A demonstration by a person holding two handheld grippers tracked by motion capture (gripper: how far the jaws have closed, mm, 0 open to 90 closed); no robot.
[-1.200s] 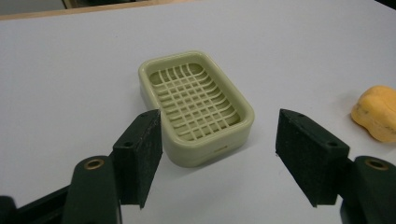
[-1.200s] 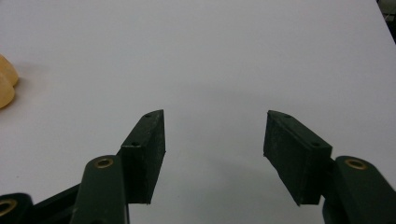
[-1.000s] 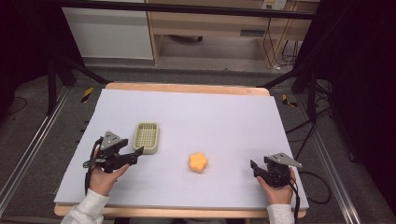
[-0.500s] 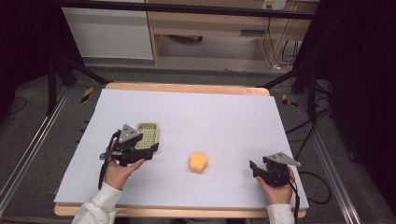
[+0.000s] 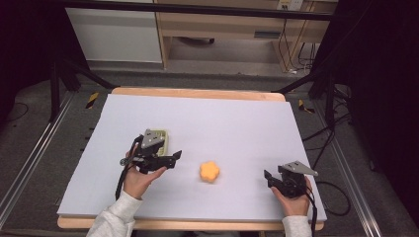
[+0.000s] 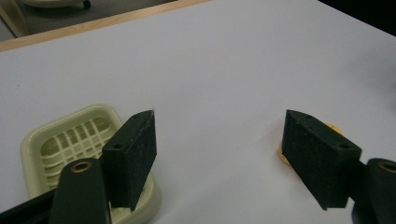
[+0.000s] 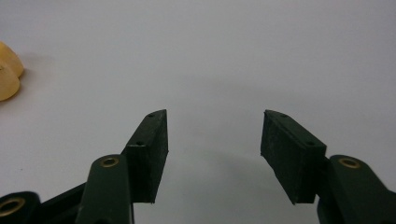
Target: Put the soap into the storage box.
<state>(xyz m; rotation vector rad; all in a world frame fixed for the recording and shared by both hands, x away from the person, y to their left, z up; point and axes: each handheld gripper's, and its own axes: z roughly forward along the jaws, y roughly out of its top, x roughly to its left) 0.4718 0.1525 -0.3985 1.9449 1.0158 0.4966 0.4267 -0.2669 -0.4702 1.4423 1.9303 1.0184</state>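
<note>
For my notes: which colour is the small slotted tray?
Pale yellow-green tray, clearest in the left gripper view.

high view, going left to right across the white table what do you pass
left gripper, black and open, held over the pale green slotted plastic tray → orange flower-shaped soft piece → right gripper, black and open, in the hand near the white table top's right edge
</note>
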